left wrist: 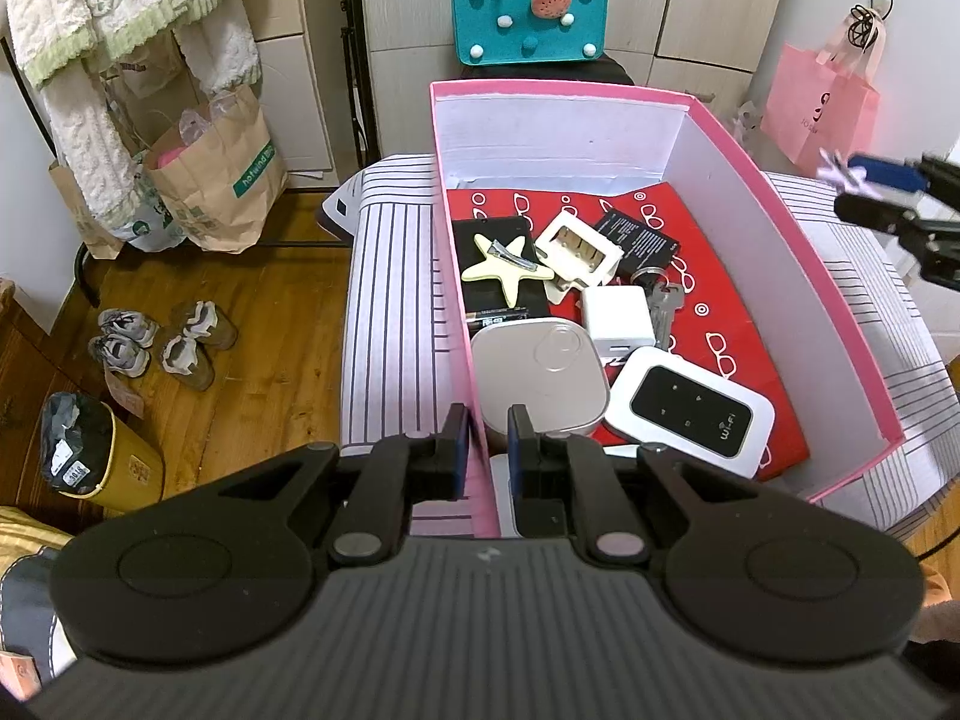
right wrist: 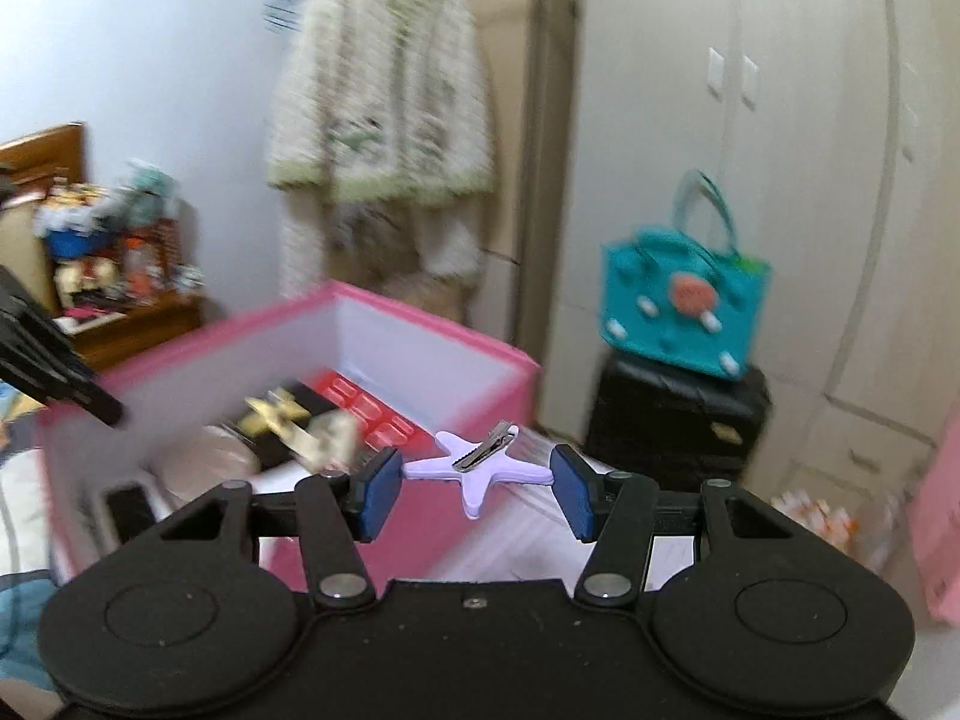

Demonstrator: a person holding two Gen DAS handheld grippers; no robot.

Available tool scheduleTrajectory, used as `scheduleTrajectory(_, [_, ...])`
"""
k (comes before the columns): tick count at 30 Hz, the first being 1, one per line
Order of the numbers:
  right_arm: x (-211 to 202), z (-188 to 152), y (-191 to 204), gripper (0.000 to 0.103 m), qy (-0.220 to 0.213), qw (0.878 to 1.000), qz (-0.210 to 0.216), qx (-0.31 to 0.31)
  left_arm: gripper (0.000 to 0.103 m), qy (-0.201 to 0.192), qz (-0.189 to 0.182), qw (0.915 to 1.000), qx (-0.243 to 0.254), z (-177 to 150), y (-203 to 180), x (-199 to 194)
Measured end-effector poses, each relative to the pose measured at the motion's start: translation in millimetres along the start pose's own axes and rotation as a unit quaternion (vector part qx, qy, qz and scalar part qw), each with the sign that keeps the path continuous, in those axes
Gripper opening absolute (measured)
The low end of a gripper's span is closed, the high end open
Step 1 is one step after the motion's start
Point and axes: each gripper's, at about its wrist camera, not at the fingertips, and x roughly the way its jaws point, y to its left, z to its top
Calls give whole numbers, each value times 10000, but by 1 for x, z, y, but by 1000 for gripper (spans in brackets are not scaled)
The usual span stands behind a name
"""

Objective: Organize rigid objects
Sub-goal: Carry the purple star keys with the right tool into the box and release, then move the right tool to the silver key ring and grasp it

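A lilac plastic star-shaped hair clip with a silver metal clasp sits clamped by its outstretched arms between the blue pads of the right gripper, held in the air just beside the near wall of a pink cardboard box with white inner walls. In the left wrist view that same gripper shows at the far right, beyond the box's right wall. The left gripper has its jaws clenched over the near-left wall of the box, one pad outside and one inside. Within the box, on a red sheet printed with white spectacles, lie a pale yellow star-shaped hair clip on a black slab, a cream plastic socket piece, a white cube charger, a bunch of metal keys, a grey rounded-square tin and a white pocket Wi-Fi router. The box stands on a white cloth with dark stripes. Behind it a teal felt handbag rests on something black.
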Motion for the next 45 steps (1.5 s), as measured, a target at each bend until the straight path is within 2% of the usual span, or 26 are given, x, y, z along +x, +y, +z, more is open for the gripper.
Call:
scheduleTrajectory(3, [8, 17, 19, 60, -60, 9990, 406, -186, 11, 7, -13, 10000, 14, -1, -1, 1])
scheduleTrajectory(7, [37, 33, 41, 60, 247, 9956, 721, -550, 11, -11, -71, 10000, -14, -2, 0, 1])
scheduleTrajectory(12, [91, 40, 56, 60, 1007, 9855, 661, -1191, 11, -67, -92, 9999, -51, -2, 2, 1])
scheduleTrajectory(15, [119, 41, 54, 60, 1377, 9803, 725, -1214, 11, -107, -98, 9999, -28, -4, 2, 2])
scheduleTrajectory(17, [131, 38, 56, 60, 1543, 9769, 726, -1290, 11, -105, -132, 9999, -30, -4, 3, 2])
scheduleTrajectory(22, [150, 32, 62, 60, 1819, 9694, 387, -1601, 11, -100, -174, 9998, -28, -4, 6, 1])
scheduleTrajectory(24, [150, 32, 60, 61, 1808, 9699, 310, -1601, 11, -92, -187, 9998, -55, -4, 6, 0])
scheduleTrajectory(27, [138, 33, 51, 64, 1707, 9749, 479, -1346, 11, -70, -218, 9997, -129, -3, 8, 1])
scheduleTrajectory(33, [84, 37, 23, 67, 940, 9920, 611, -582, 12, -92, -192, 9997, -151, -4, 8, 1])
scheduleTrajectory(34, [72, 34, 17, 71, 772, 9942, 597, -454, 12, -93, -196, 9996, -163, -4, 8, 1])
scheduleTrajectory(36, [54, 26, 4, 71, 627, 9965, 447, -314, 12, -99, -197, 9996, -183, -4, 8, 1])
scheduleTrajectory(41, [24, -4, -31, 71, 737, 9972, 42, 102, 12, -106, -170, 9996, -210, -4, 8, 1])
scheduleTrajectory(45, [11, -31, -56, 70, 984, 9936, -98, 541, 12, -110, -141, 9995, -258, -4, 7, 0])
